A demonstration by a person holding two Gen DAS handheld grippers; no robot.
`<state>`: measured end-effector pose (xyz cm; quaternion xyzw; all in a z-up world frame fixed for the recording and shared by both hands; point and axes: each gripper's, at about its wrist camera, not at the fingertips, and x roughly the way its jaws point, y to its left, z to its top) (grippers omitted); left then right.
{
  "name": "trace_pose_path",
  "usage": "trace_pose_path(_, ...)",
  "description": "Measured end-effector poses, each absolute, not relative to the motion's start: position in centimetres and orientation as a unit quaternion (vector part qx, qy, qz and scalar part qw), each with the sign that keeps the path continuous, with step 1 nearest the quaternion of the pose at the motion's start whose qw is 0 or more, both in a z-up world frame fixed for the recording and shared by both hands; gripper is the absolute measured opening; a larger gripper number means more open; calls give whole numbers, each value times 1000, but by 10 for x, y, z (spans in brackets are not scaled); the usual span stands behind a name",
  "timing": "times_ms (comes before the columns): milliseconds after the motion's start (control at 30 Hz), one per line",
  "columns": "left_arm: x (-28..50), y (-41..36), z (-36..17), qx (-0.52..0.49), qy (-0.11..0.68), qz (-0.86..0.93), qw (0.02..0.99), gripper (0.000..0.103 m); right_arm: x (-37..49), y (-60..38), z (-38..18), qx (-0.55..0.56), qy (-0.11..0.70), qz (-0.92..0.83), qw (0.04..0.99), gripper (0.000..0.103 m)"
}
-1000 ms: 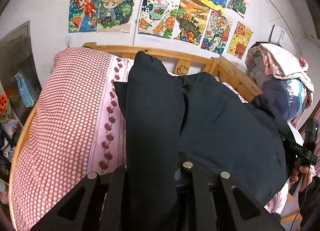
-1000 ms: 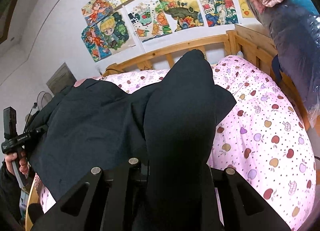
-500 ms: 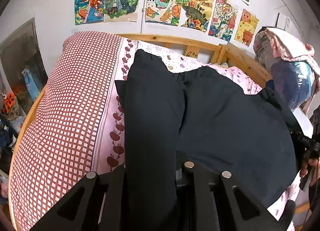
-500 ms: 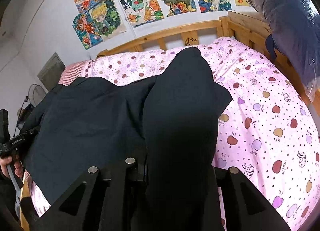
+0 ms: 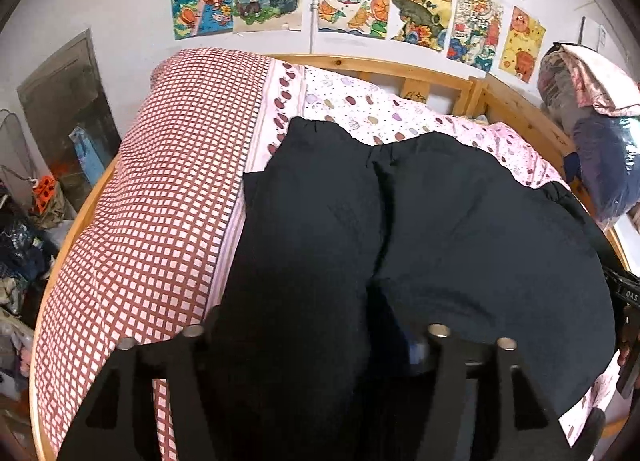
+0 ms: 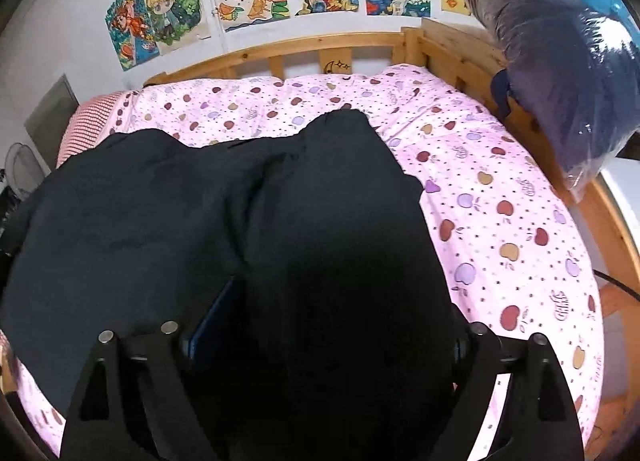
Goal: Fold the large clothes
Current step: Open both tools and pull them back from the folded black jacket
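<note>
The person is holding a large, dark navy fabric garment (image 5: 460, 229) over the bed, each end draped across a gripper. The left gripper (image 5: 316, 345) is pinching a fold of it between its fingers, and the right gripper (image 6: 320, 337) is pinching another; cloth is hiding both sets of tips. Ahead of both grippers the garment is spreading over the pink apple-print bedsheet (image 6: 500, 221). To my eye the risk is uneven lowering: if one side is dropping faster, the cloth could be bunching or sliding off the near edge. Left of the left gripper a red-and-white checked quilt (image 5: 160, 197) is lying. Beyond, a wooden headboard (image 6: 320, 45) and colourful drawings (image 5: 352, 9) are lining the wall
</note>
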<state>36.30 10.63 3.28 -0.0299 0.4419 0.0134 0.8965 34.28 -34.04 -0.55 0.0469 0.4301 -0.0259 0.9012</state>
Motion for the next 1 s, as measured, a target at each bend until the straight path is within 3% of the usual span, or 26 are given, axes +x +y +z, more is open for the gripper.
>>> trace_pose_path(267,357,103,39,-34,425,44,903,98,329,-342,10,48,397,-46,915,93)
trace_pose_path(533,346,89,53,18,395,59,917,103,313,-344,25,59,355,-49,932,94)
trace_pose_path(1000,314,68,84,17,362,23,932,103,269,-315,63,56,291,-21,955,95)
